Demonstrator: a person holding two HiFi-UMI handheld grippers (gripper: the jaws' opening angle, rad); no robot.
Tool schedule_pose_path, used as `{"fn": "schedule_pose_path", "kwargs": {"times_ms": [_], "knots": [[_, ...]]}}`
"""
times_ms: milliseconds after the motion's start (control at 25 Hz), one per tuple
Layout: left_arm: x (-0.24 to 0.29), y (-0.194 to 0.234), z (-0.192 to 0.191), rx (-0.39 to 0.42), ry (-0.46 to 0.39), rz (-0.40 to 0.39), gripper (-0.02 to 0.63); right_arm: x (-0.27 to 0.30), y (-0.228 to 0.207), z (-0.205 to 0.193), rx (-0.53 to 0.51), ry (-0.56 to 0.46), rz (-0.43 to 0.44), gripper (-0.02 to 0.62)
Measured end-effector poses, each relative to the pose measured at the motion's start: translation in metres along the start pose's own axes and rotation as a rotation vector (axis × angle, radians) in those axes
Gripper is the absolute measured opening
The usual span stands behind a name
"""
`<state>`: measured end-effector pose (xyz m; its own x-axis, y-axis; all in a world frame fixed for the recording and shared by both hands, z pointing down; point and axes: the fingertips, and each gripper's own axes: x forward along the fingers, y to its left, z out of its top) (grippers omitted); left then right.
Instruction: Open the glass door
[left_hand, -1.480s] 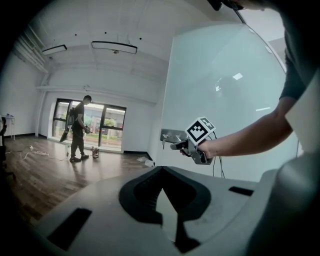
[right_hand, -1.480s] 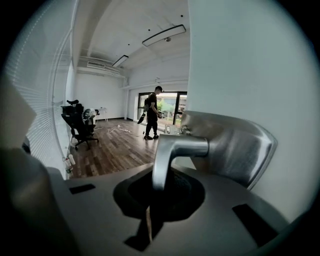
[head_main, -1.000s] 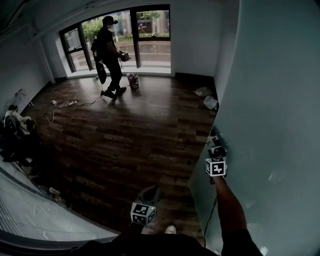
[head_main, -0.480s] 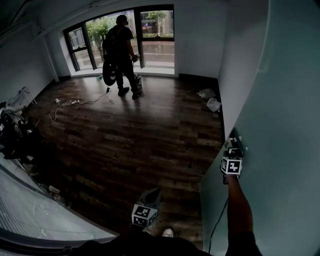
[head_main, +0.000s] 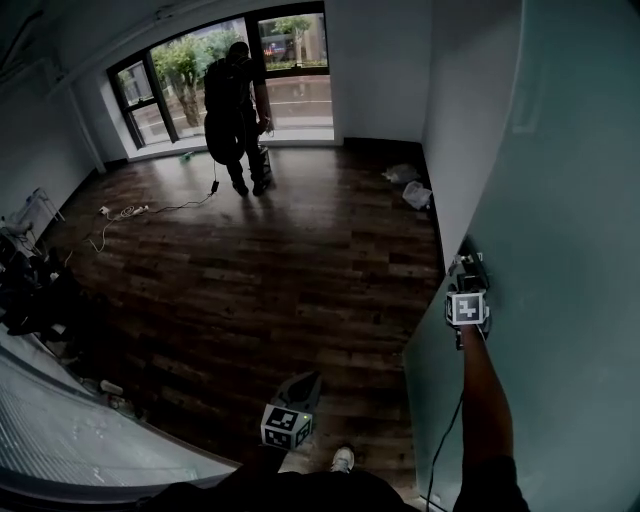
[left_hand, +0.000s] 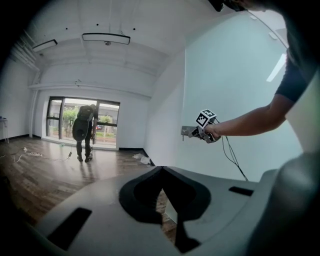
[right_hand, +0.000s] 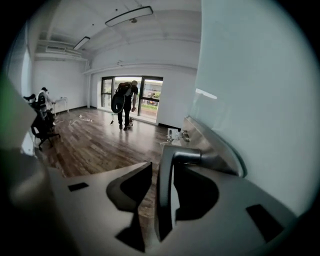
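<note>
Barely shifted at 6 o'clock, the left gripper (head_main: 302, 383) is closed on nothing; at 3 o'clock the right gripper (head_main: 466, 275) was carried rightward with the glass door (head_main: 560, 250). Its jaws were just parted round the handle (right_hand: 164, 200) — grip may be lost, the door drifting back.

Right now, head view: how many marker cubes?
2. One white cube with black square markers sits bottom centre; the other is at right, beside the frosted glass door.
</note>
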<state>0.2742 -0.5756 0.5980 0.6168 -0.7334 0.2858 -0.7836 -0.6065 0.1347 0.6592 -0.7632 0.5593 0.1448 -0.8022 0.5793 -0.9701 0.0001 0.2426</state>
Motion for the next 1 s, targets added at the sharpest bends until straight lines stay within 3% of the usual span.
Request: {"fn": "schedule_pose_path", "kwargs": {"times_ms": [200, 320, 400, 680, 800, 1000], "knots": [[-0.039, 0.004, 0.0, -0.016, -0.014, 0.007, 0.006, -0.039, -0.009, -0.006, 0.025, -0.066, -0.118, 0.183], [-0.077, 0.006, -0.014, -0.018, -0.013, 0.015, 0.006, -0.092, 0.004, 0.001, 0.062, -0.221, -0.18, 0.196], [-0.103, 0.008, -0.02, -0.024, -0.015, 0.011, 0.006, -0.133, 0.029, 0.0, 0.101, -0.306, -0.173, 0.196], [-0.202, 0.016, -0.046, -0.017, -0.053, -0.006, 0.006, -0.272, 0.225, -0.068, 0.189, -0.412, 0.047, 0.187], [-0.248, 0.014, -0.053, -0.017, -0.073, 0.0, 0.006, -0.325, 0.305, -0.105, 0.166, -0.425, 0.104, 0.027], [-0.313, 0.001, -0.076, -0.035, -0.082, -0.005, 0.006, -0.406, 0.397, -0.156, 0.083, -0.465, 0.173, 0.018]]}}
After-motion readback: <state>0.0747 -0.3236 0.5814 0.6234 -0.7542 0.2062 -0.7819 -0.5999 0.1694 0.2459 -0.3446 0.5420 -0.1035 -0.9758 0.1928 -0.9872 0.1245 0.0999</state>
